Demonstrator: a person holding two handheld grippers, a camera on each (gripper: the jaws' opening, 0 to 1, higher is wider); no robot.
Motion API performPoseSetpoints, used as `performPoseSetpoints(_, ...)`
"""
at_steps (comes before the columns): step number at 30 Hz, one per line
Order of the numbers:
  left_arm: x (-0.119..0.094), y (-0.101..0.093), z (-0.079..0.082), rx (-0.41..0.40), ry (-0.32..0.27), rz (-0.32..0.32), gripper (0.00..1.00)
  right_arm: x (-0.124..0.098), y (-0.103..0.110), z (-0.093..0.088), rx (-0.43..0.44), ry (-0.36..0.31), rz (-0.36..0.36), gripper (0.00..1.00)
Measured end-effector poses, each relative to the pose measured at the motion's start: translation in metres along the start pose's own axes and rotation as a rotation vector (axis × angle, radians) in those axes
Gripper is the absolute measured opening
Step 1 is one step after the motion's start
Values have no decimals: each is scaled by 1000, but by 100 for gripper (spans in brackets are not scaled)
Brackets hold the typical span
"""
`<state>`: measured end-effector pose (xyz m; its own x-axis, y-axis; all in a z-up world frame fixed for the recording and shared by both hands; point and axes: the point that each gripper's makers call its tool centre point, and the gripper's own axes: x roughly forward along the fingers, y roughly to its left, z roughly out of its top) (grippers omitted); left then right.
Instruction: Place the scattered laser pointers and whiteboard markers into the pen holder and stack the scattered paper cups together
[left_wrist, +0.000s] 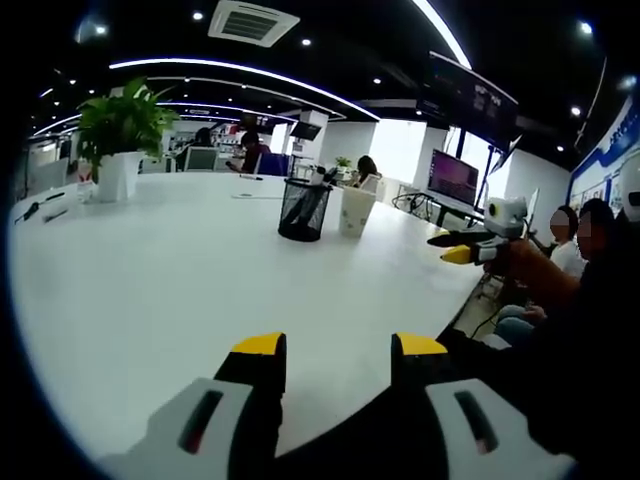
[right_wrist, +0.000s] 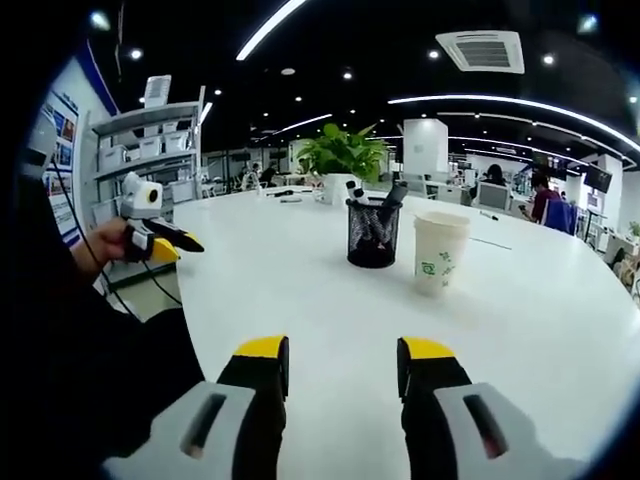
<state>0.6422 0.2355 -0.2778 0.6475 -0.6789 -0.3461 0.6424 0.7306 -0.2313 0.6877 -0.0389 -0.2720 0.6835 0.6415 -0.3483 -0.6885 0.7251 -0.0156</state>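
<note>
In the left gripper view, the left gripper (left_wrist: 340, 352) hung low over the near edge of the white table (left_wrist: 180, 280), its 2 yellow-tipped jaws parted with nothing between them. The mesh pen holder (left_wrist: 303, 209) stood well across the table with the paper cups (left_wrist: 356, 211) just beside it, already nested into 1 stack. The other gripper (left_wrist: 452, 248) came in from the right, held off the table edge in a person's hand; whether it was parted or clenched I cannot tell. A potted plant (left_wrist: 122, 135) sat far to the left. Judging by the tidy grouping, both grippers were pulled back because little seemed left to do.

In the right gripper view, the right gripper (right_wrist: 343, 355) was likewise released and empty above the table. The pen holder (right_wrist: 373, 232) stood upright with markers (right_wrist: 381, 208) poking out of its top, so pens were stowed as asked. The cup stack (right_wrist: 440, 251) stood near it, apart. No loose markers or cups lay on the surface visible here.
</note>
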Motion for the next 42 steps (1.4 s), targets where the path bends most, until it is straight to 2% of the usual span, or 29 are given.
performPoseSetpoints(23,-6,0,-6,4,14,4,45,-34,18,9,-27,53,-14,51)
performPoseSetpoints(32,-11,2,-7,2,18,11,46,-42,22,7,-25,66,-13,52)
performPoseSetpoints(42,-28,2,-2,18,18,19,47,-49,26,12,-34,61,-16,53)
